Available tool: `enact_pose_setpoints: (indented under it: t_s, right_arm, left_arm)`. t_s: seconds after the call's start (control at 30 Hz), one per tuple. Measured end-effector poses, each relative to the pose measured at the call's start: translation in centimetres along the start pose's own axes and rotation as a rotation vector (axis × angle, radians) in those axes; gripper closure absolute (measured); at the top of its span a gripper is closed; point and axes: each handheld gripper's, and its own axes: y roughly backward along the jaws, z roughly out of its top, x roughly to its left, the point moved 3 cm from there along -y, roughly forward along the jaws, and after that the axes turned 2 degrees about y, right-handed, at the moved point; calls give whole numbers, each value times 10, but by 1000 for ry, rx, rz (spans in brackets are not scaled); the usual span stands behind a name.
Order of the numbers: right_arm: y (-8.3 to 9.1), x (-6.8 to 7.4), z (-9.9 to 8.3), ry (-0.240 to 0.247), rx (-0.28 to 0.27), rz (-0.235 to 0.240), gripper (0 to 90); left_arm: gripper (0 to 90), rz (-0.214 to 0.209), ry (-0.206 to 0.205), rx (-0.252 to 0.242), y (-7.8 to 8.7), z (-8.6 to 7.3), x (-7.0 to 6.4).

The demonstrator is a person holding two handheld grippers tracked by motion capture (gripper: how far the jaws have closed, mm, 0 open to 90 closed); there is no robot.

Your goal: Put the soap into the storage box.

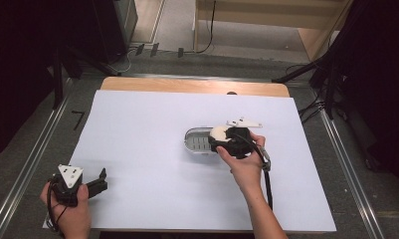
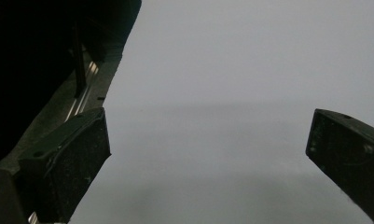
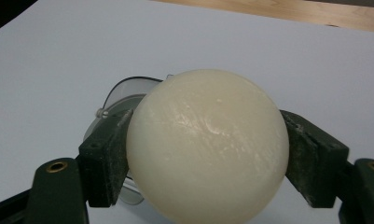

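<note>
A cream-white ball (image 3: 207, 145) is showing a glossy, faintly streaked surface with pale scuff marks. The right gripper (image 3: 207, 154) is showing dull black jaws dusted with whitish specks, plus brass-coloured rivets at their bases. Behind the ball, a silvery metal dish (image 1: 199, 141) is gleaming, its floor patterned with rows of dark slots. The table (image 1: 152, 164) is wearing a plain pale lavender-white sheet, with a light wooden edge showing at the far side. The left gripper (image 1: 98, 180) is appearing black, topped by a white-grey triangular plate (image 1: 70, 175) with small dark dots.
</note>
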Motion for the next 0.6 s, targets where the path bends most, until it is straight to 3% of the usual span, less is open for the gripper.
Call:
enact_pose_setpoints:
  t_s: [0.6]
  right_arm:
    - [-13, 13, 9, 6, 9, 24, 251]
  left_arm:
    - [2, -1, -3, 0, 0, 0, -1]
